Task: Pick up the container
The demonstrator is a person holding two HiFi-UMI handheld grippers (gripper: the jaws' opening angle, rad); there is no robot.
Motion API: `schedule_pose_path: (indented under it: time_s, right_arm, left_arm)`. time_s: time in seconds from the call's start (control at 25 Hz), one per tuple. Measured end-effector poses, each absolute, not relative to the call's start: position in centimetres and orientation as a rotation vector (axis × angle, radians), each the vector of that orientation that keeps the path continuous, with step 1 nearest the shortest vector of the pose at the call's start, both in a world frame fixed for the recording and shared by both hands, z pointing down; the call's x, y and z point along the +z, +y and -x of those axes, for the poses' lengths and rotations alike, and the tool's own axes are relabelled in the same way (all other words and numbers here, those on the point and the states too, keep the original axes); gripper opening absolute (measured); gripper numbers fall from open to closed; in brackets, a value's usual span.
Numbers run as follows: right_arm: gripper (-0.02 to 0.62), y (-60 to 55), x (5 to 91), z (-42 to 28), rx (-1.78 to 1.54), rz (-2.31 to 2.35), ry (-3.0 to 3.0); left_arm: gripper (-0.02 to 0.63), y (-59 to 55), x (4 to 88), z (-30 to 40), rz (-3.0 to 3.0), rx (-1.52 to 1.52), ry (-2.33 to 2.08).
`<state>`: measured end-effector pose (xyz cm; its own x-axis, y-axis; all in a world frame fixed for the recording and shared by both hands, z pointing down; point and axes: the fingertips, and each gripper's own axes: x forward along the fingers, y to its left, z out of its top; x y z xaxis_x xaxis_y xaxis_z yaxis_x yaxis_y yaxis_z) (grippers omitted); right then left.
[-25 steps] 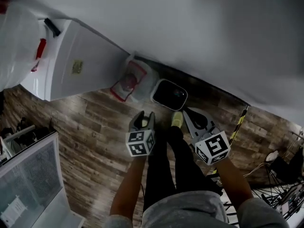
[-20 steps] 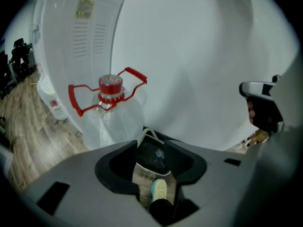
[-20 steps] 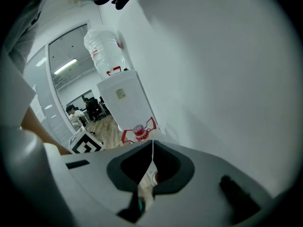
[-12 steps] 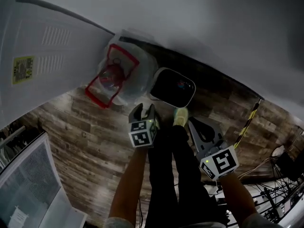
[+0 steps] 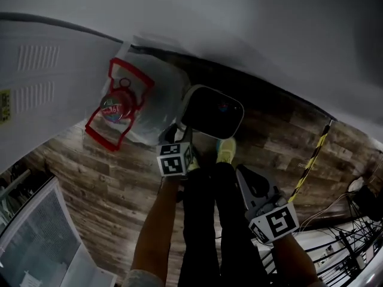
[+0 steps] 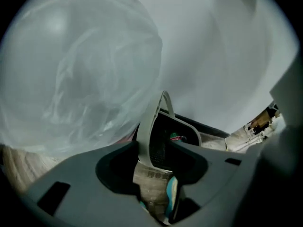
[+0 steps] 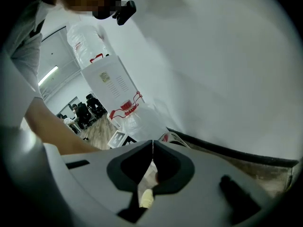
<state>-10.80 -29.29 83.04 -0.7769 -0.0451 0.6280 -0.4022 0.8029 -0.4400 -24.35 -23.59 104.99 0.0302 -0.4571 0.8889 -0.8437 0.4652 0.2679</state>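
Note:
The container point(image 5: 213, 109) is a small grey-rimmed bin with a dark inside, standing on the wood floor against the wall. My left gripper point(image 5: 175, 135) is at its near left edge. In the left gripper view the bin's grey rim point(image 6: 150, 126) stands upright between the jaws, which are opening and do not clamp it point(image 6: 155, 144). Something small, red and green, lies inside the bin. My right gripper point(image 5: 250, 181) hangs back beside the person's legs, shut and empty, its tips meeting point(image 7: 152, 144).
A big clear plastic bag with a red frame point(image 5: 122, 103) leans against the bin's left side and fills the left gripper view point(image 6: 80, 65). A white cabinet point(image 5: 36, 79) stands further left. A yellow-black strip point(image 5: 311, 160) and cables point(image 5: 353, 232) lie on the right.
My left gripper has moved forward from open floor to the bin's rim, which now sits between its jaws. The right gripper has dropped back toward the person.

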Motion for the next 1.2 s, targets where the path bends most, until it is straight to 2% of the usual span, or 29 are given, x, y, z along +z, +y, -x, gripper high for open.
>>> schedule_pose_path:
  time_s: [0.24, 0.44, 0.56, 0.64, 1.2]
  right_arm:
    - [0.026, -30.1, 80.0, 11.8, 0.811, -0.361, -2.419]
    - [0.026, -31.1, 79.3, 10.8, 0.793, -0.366, -2.413]
    - [0.026, -31.6, 79.2, 9.6, 0.791, -0.39, -2.394]
    - [0.026, -31.8, 79.1, 9.0, 0.786, -0.395, -2.385]
    - [0.026, -34.5, 71.4, 9.3, 0.7, -0.408, -2.442]
  left_arm:
    - [0.184, -24.8, 102.5, 20.4, -1.382, 0.541, -1.443]
    - [0.144, -30.6, 103.4, 18.3, -1.483, 0.674, -1.368]
    - [0.046, -31.9, 104.4, 17.7, -1.422, 0.73, -1.324]
    - [0.015, -31.4, 104.8, 17.2, -1.388, 0.781, -1.269]
    - [0.015, -26.3, 98.7, 14.2, -1.114, 0.703, -1.152]
